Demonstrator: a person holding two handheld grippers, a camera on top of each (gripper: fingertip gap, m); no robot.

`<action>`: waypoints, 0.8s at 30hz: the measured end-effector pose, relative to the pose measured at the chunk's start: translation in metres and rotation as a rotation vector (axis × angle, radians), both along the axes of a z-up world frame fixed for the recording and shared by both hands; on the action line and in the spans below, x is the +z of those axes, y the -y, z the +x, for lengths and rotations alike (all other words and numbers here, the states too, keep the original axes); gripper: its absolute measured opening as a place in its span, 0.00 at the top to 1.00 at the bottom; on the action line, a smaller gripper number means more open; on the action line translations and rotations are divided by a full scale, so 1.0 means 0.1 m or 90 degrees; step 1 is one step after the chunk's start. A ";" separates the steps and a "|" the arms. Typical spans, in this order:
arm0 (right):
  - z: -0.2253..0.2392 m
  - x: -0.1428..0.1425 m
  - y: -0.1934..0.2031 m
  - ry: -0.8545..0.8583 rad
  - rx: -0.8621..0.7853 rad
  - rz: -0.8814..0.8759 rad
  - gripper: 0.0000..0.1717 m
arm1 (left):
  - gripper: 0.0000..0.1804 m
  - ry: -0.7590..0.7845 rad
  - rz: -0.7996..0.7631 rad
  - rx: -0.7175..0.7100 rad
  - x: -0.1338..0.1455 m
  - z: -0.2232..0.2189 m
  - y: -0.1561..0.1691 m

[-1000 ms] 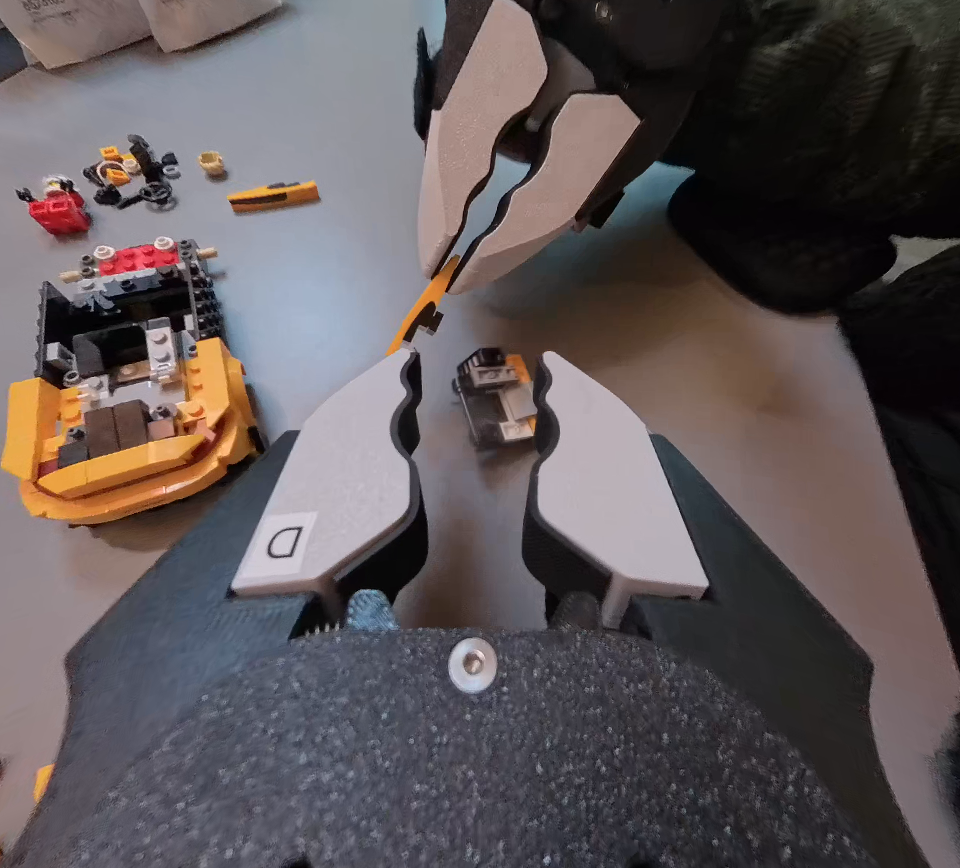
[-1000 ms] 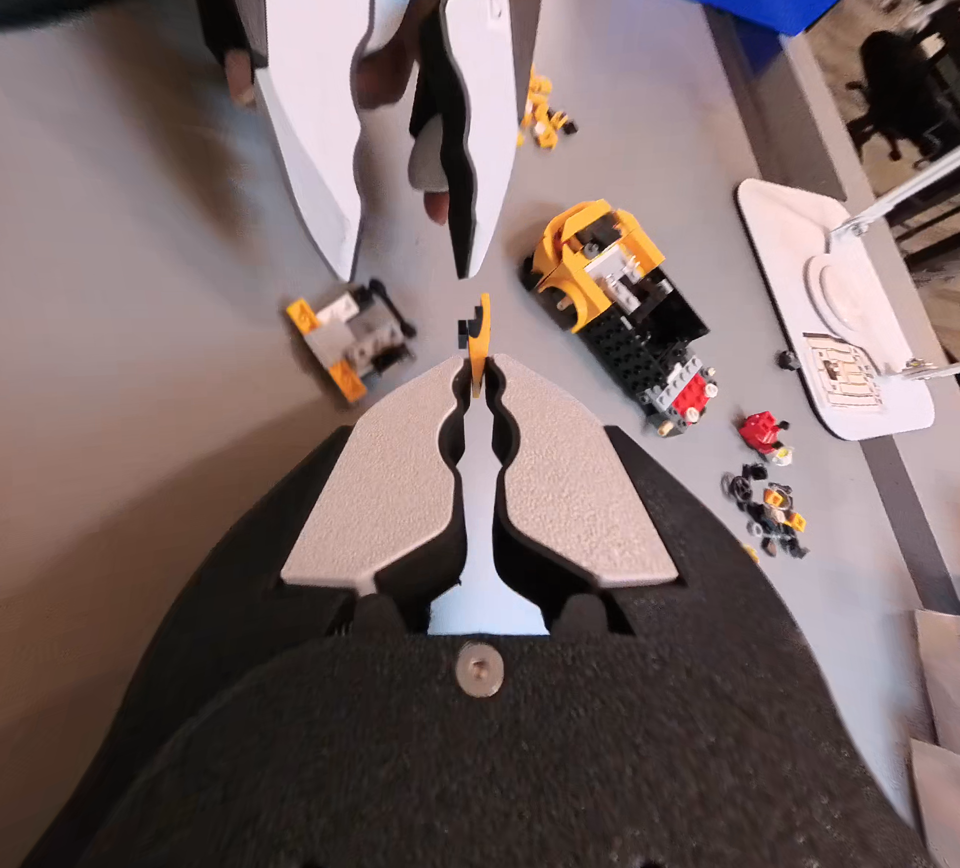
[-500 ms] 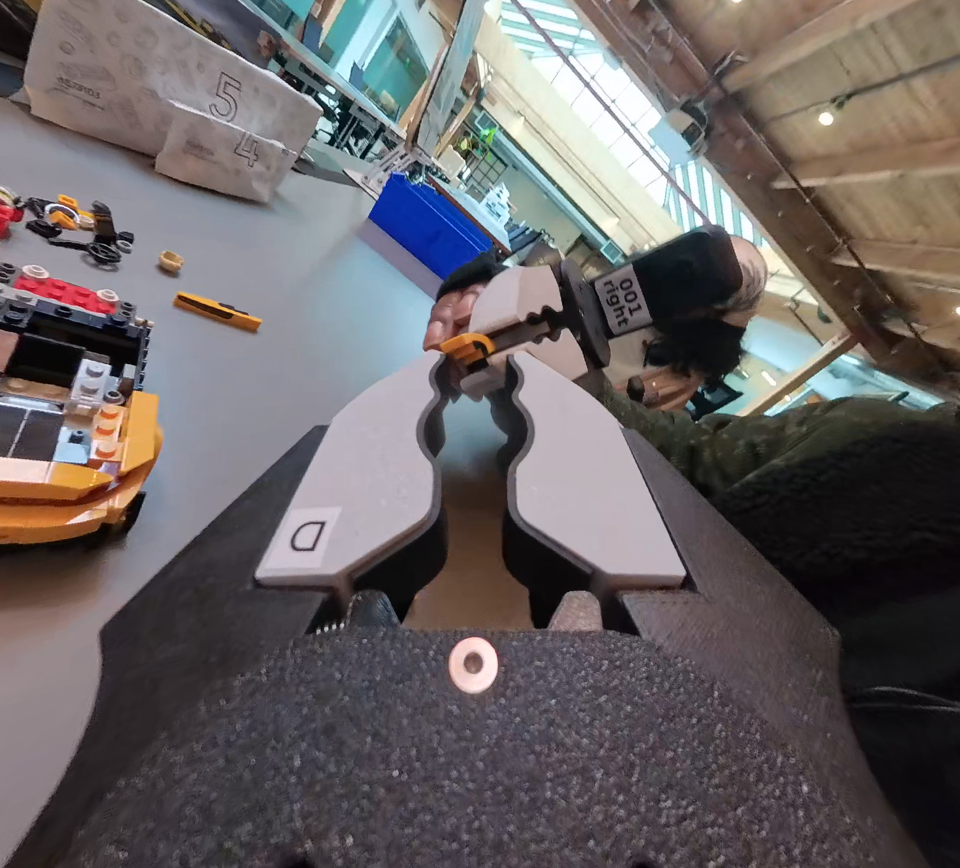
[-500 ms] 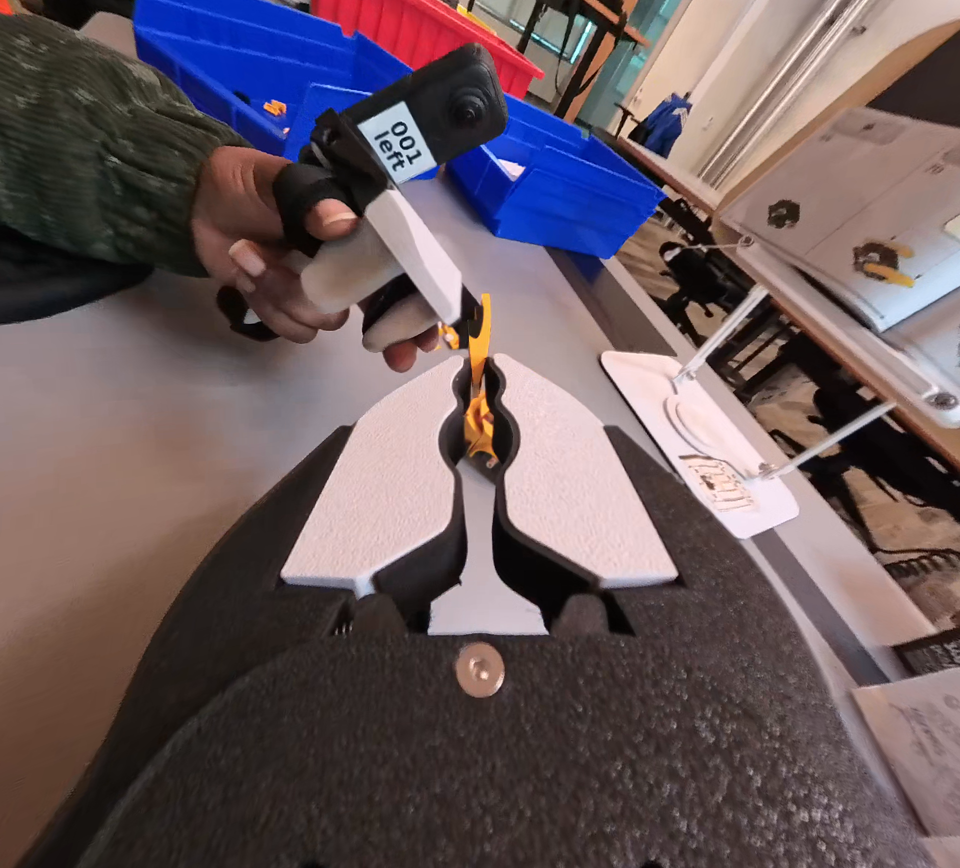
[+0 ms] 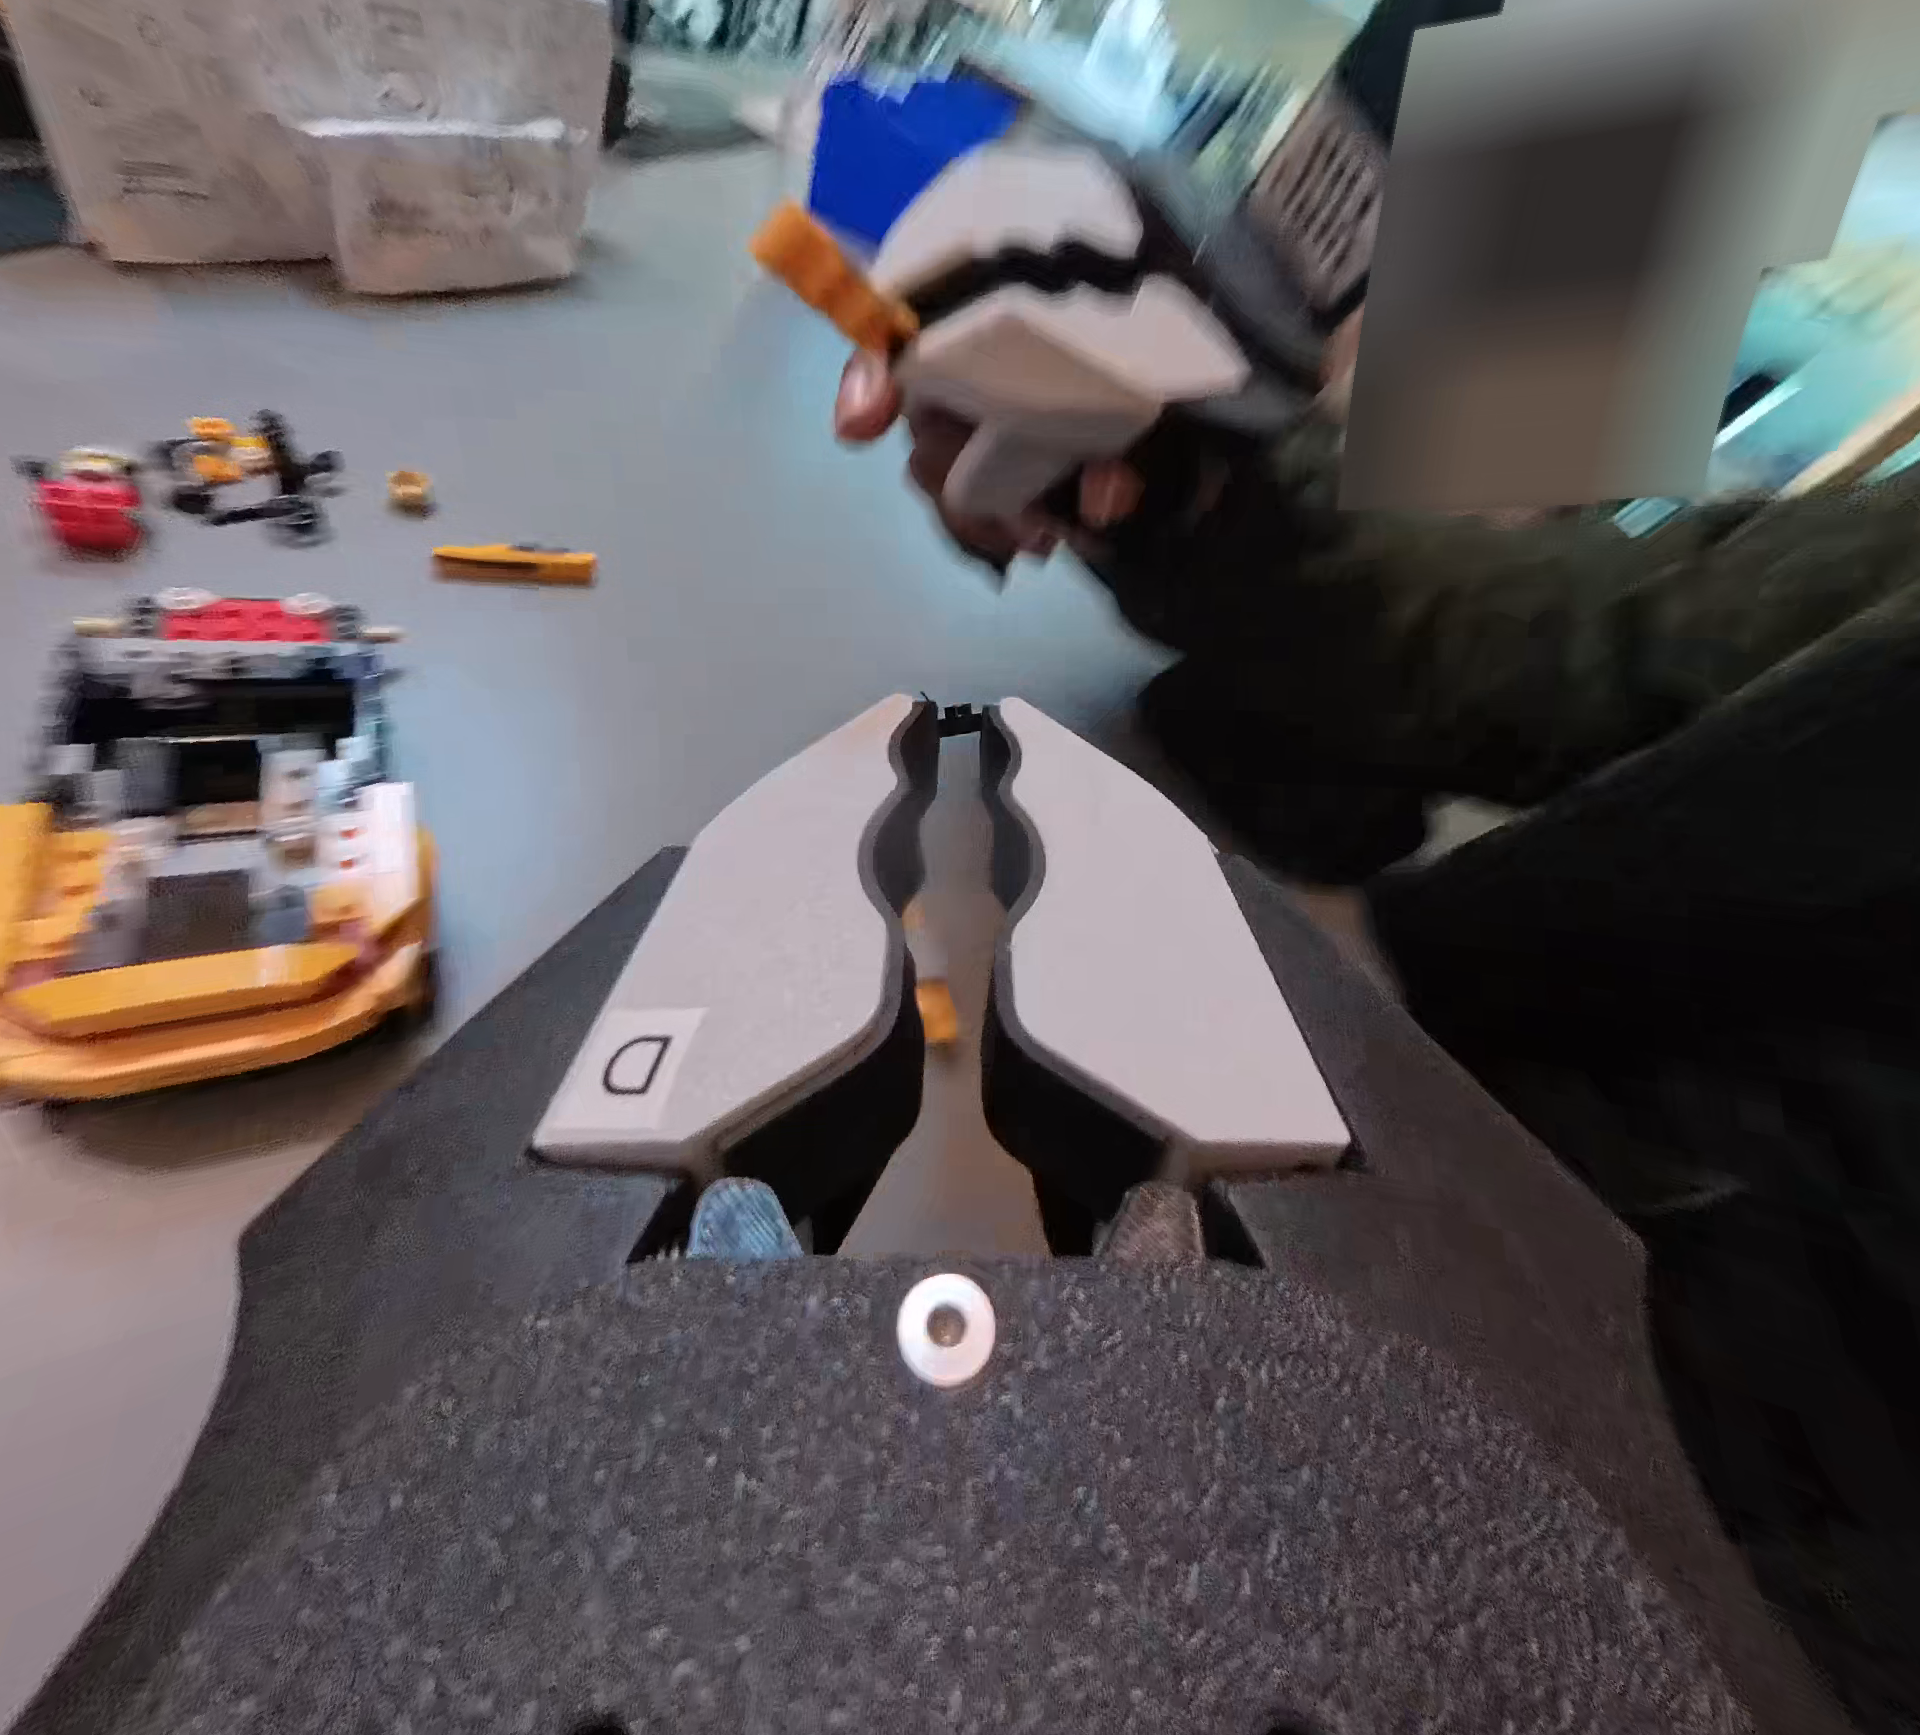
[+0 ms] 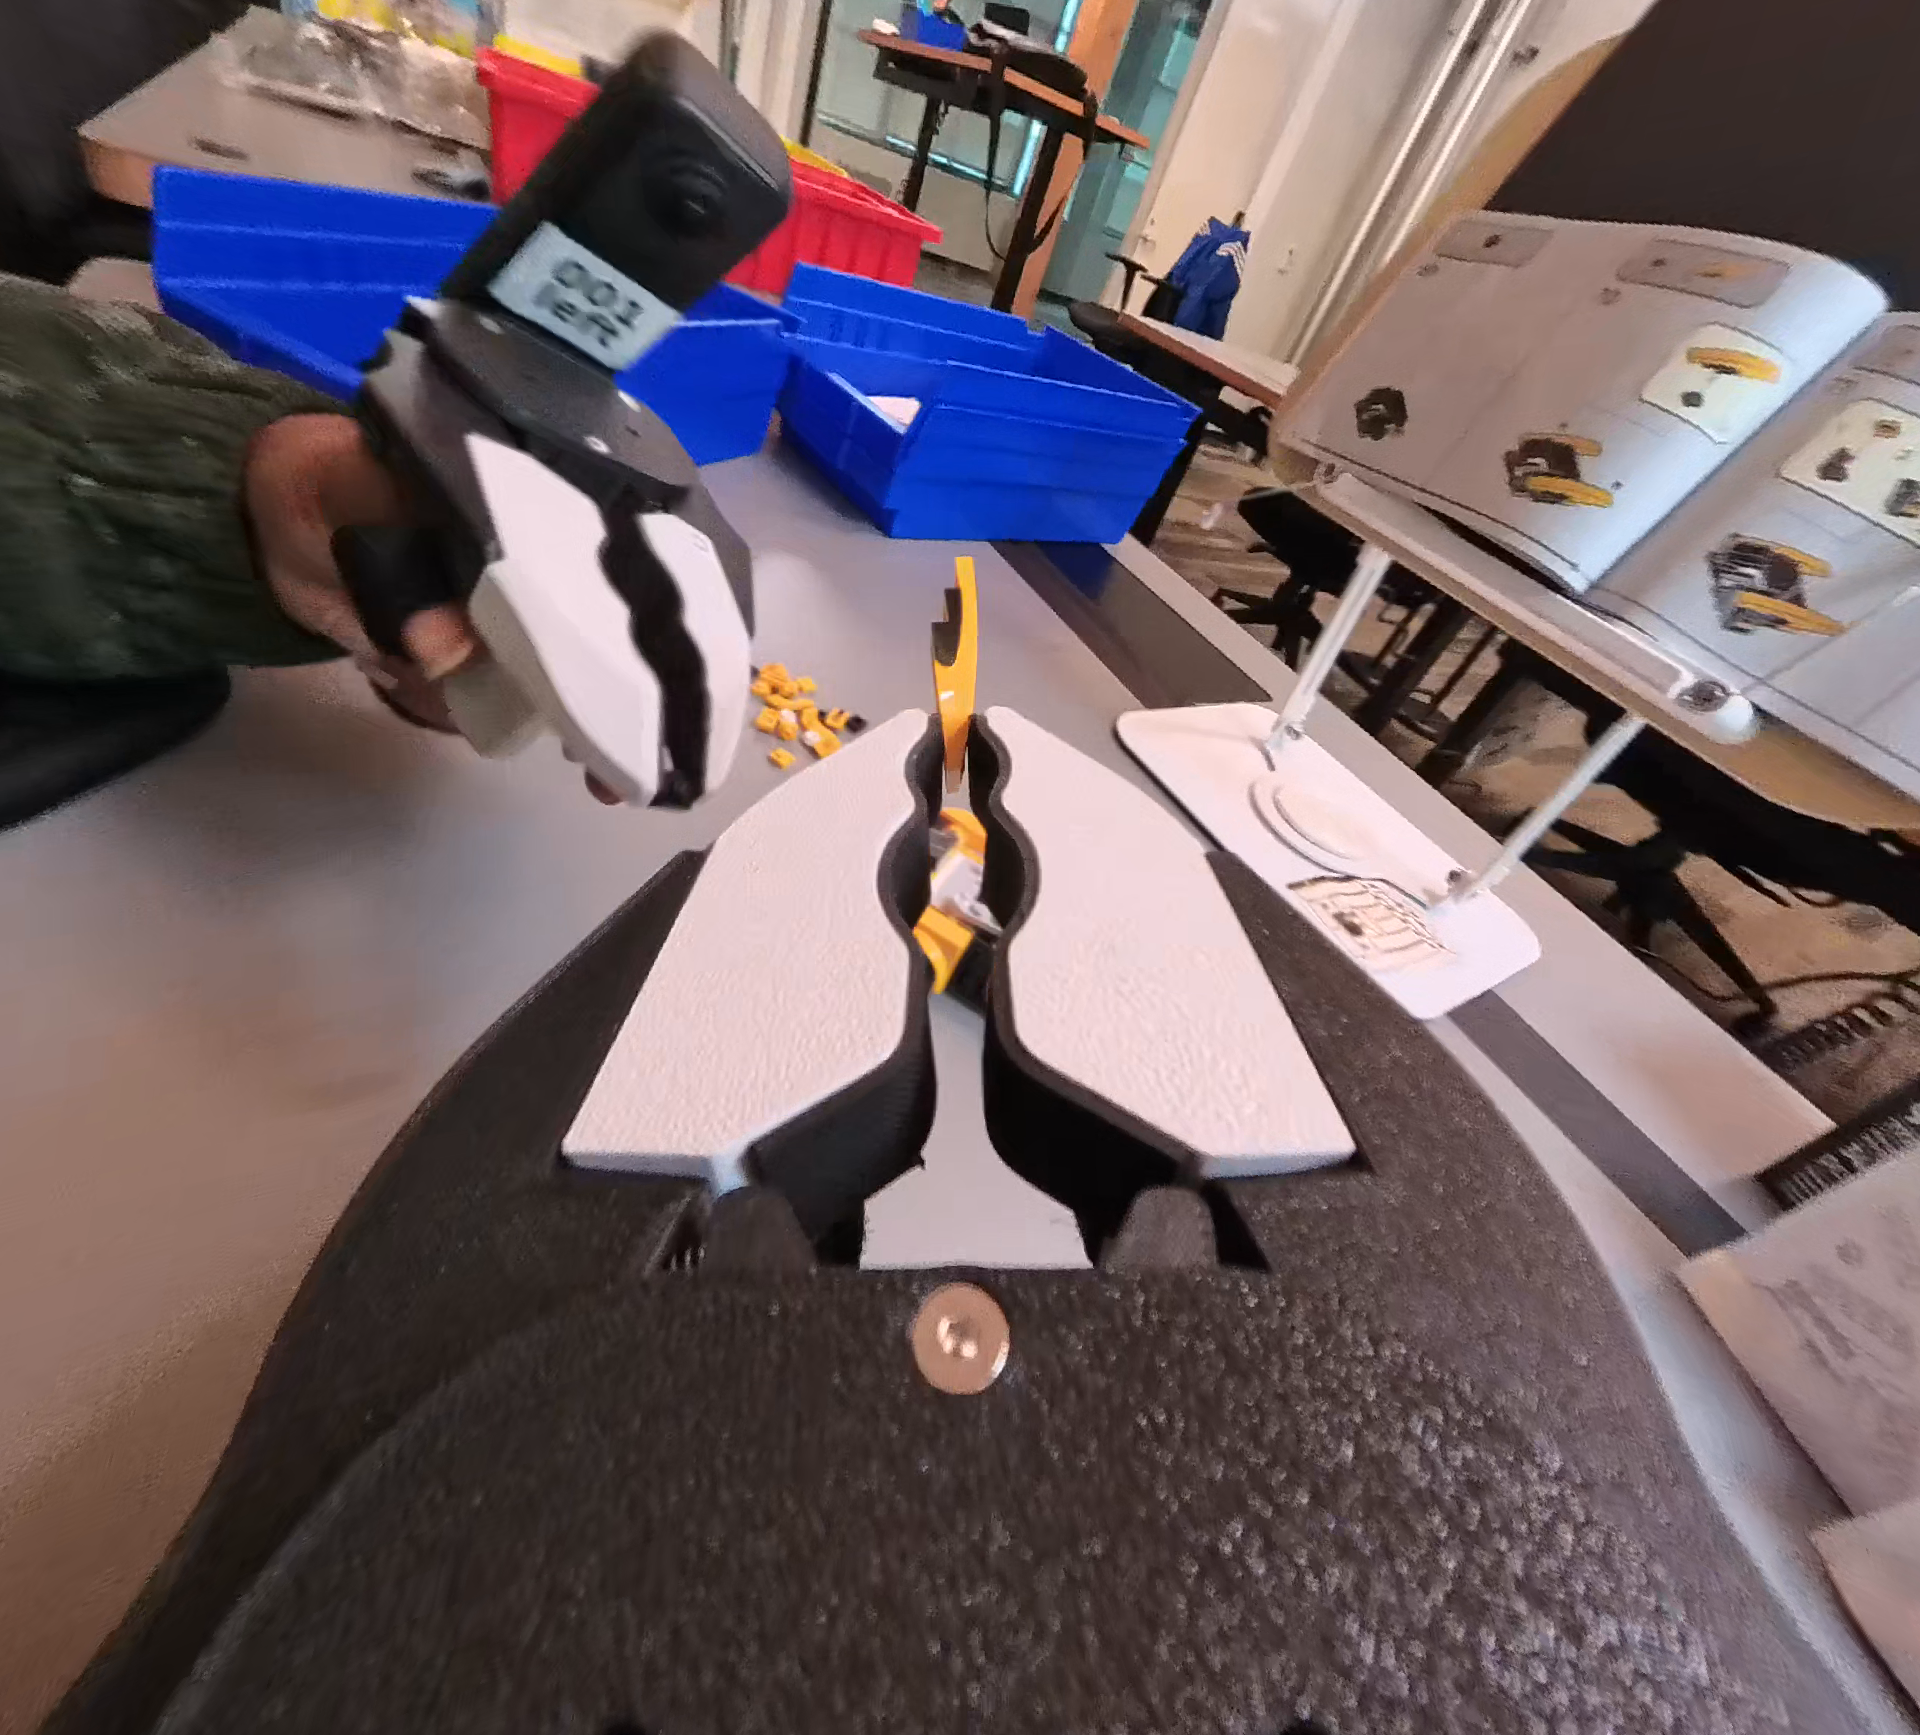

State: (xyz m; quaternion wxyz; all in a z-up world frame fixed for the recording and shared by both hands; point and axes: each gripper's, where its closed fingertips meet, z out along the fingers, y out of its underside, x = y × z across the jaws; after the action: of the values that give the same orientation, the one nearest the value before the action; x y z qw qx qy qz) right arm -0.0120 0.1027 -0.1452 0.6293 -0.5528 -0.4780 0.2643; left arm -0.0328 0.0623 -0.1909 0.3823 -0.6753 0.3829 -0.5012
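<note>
Jaws of right gripper [image 6: 957,721] clamped on thin orange curved piece [image 6: 962,636], upright, upper part jutting past the tips, lower end hidden between the fingers. Jaws of left gripper [image 5: 958,717] nearly closed on tiny black part [image 5: 958,715], too small to identify. Partly built orange toy car [image 5: 197,864] near left on grey table [image 5: 675,438], blurred. Small brick assembly [image 6: 951,906] glimpsed between right fingers, mostly hidden.
</note>
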 end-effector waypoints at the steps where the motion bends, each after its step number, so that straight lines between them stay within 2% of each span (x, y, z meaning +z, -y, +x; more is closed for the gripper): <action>1: 0.02 -0.03 -0.02 0.012 -0.003 -0.002 0.98 | 0.95 -0.069 0.051 0.021 -0.11 -0.02 -0.05; 3: 0.01 -0.24 -0.03 0.088 0.008 -0.032 0.97 | 0.95 -0.198 0.142 0.053 -0.33 -0.09 -0.14; 5: 0.01 -0.54 -0.03 0.178 0.019 -0.039 0.97 | 0.95 -0.292 0.161 0.037 -0.56 -0.15 -0.14; 7: 0.01 -0.88 0.00 0.274 0.046 -0.068 0.97 | 0.96 -0.313 0.149 0.006 -0.67 -0.14 -0.07; 10: 0.04 -1.21 0.08 0.373 0.078 -0.080 0.97 | 0.91 -0.322 0.136 -0.035 -0.74 -0.11 0.02; 14: 0.07 -1.32 0.15 0.424 0.102 -0.080 0.97 | 0.85 -0.293 0.123 -0.079 -0.72 -0.08 0.13; 20: 0.17 -1.50 0.25 0.500 0.133 -0.104 0.97 | 0.85 -0.308 0.129 -0.054 -0.77 -0.11 0.05; 24: 0.18 -1.45 0.33 0.497 0.157 -0.120 0.90 | 0.85 -0.326 0.092 -0.048 -0.92 -0.08 0.03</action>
State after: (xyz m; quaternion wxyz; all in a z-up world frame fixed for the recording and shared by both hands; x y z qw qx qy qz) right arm 0.0056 0.0699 -0.2900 0.3111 -0.6055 -0.7169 0.1506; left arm -0.0412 0.0590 -0.2828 0.3013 -0.7360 0.5271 -0.2995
